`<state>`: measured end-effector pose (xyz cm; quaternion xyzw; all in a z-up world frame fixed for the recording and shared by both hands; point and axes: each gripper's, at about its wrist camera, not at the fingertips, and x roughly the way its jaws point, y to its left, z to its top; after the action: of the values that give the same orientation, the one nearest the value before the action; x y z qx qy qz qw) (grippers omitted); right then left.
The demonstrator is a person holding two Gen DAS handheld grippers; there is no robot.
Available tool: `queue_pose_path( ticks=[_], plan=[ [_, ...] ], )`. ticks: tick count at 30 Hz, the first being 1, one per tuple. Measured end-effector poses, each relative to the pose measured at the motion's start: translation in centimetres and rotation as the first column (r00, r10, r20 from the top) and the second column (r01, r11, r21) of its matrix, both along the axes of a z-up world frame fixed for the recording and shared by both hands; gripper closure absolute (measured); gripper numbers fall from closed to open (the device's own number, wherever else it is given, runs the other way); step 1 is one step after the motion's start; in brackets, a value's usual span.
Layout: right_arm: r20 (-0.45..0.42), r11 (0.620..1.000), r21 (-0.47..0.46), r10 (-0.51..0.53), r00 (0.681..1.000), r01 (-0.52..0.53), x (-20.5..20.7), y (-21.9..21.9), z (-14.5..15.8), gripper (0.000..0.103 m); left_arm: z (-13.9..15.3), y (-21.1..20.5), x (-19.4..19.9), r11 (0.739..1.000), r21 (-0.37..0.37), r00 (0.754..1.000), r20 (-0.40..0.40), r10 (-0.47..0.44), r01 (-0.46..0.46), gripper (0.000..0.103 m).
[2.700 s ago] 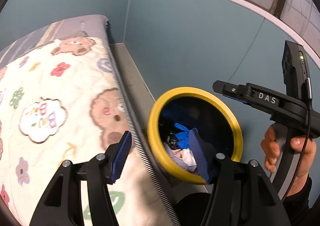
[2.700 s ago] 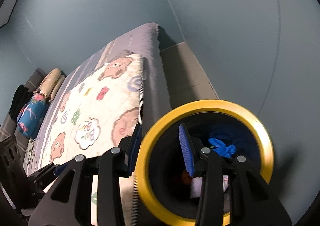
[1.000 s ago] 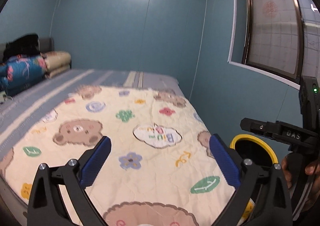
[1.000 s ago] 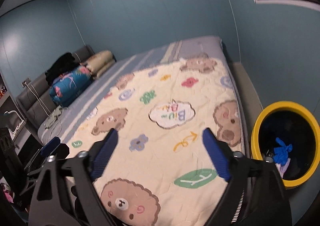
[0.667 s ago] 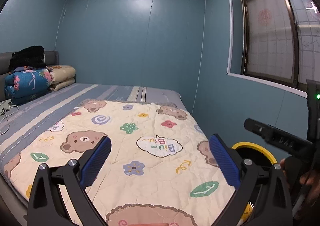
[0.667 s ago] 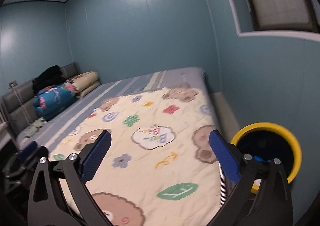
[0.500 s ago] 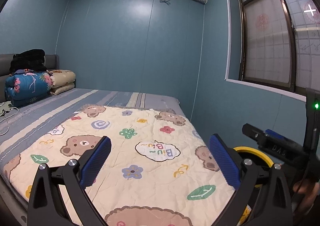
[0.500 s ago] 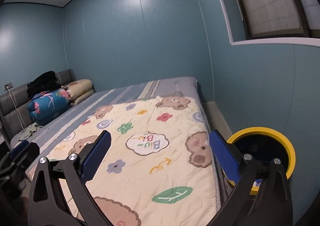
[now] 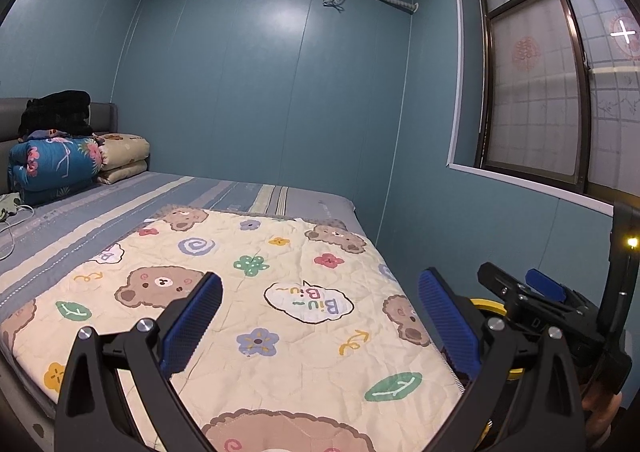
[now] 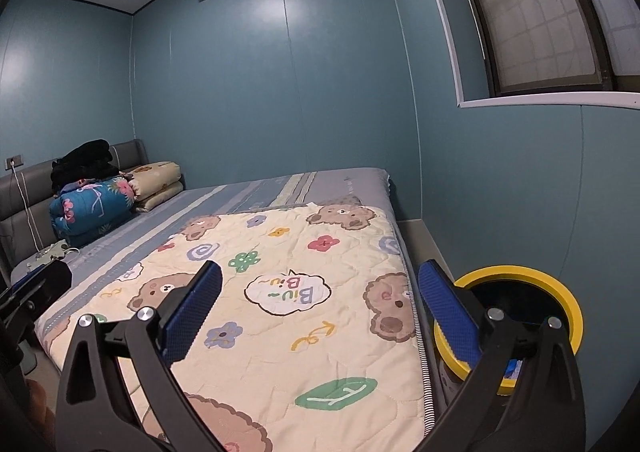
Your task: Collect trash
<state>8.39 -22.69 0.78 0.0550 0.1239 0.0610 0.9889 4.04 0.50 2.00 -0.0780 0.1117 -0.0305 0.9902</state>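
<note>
A yellow-rimmed trash bin [image 10: 560, 292] stands on the floor between the bed and the right wall; its inside is dark, with a blue and white scrap low down. In the left wrist view only a bit of its yellow rim [image 9: 490, 306] shows behind my right gripper's body. My left gripper [image 9: 320, 320] is wide open and empty, held above the cream bear-print quilt [image 9: 280, 292]. My right gripper [image 10: 318, 312] is also wide open and empty, over the quilt [image 10: 300, 292] with its right finger in front of the bin.
The bed [image 10: 248, 192] fills the room's left and middle. Folded bedding and a black garment [image 10: 92, 188] are stacked by the grey headboard. A charger cable [image 9: 12, 220] lies at the bed's left. The blue wall and window [image 9: 560, 92] close the right side.
Both grippers have lifted away from the bin, opened wide and tilted up to look across the bed. The bin has dropped to the lower right of both views.
</note>
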Motion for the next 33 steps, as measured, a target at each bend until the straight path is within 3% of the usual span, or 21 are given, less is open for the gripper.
queue_pose_path(
  ticks=[33],
  plan=[
    [-0.041, 1.0, 0.001, 0.0, 0.999, 0.0, 0.55, 0.09, -0.86, 0.008, -0.46, 0.34, 0.27, 1.0, -0.021, 1.0, -0.022, -0.004, 0.004, 0.008]
  ],
)
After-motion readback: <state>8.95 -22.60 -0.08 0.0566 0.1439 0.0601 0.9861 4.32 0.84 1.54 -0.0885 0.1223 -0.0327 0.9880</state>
